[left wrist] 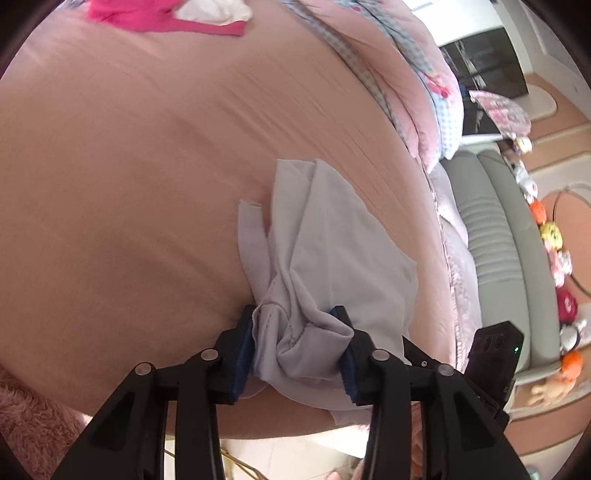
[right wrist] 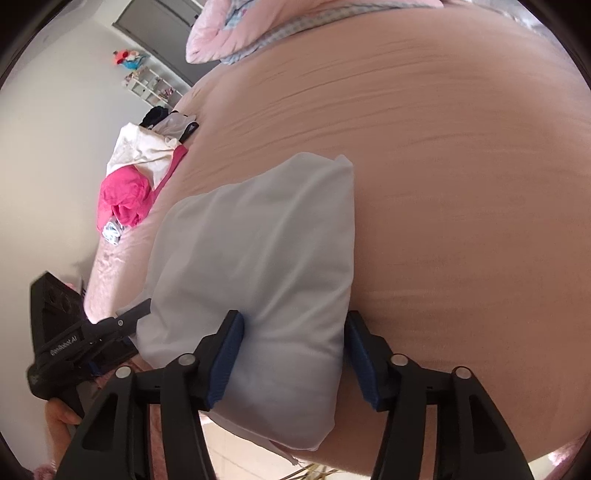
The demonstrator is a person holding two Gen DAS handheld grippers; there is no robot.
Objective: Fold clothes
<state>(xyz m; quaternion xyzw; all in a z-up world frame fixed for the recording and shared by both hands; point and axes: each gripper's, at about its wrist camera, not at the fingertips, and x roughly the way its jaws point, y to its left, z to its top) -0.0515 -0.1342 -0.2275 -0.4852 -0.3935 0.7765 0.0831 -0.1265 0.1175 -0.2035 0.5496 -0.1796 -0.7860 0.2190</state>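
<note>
Your 2 wrist views cut off the near edge of the pale grey garment [left wrist: 321,258], which lies on the pink bed sheet [left wrist: 129,166] at its near edge. Your left gripper [left wrist: 295,343] tilts downward, its blue pads clamped on a bunched, wrinkled hem. Your right gripper [right wrist: 293,360] angles down too, pads pressing the smooth folded end. Pink and white clothes [right wrist: 129,184] are heaped farther off.

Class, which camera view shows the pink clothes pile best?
The right wrist view: the pink clothes pile sits whole at the bed's left edge, white cloth on top. The left wrist view catches only its lower edge at the frame's top.
</note>
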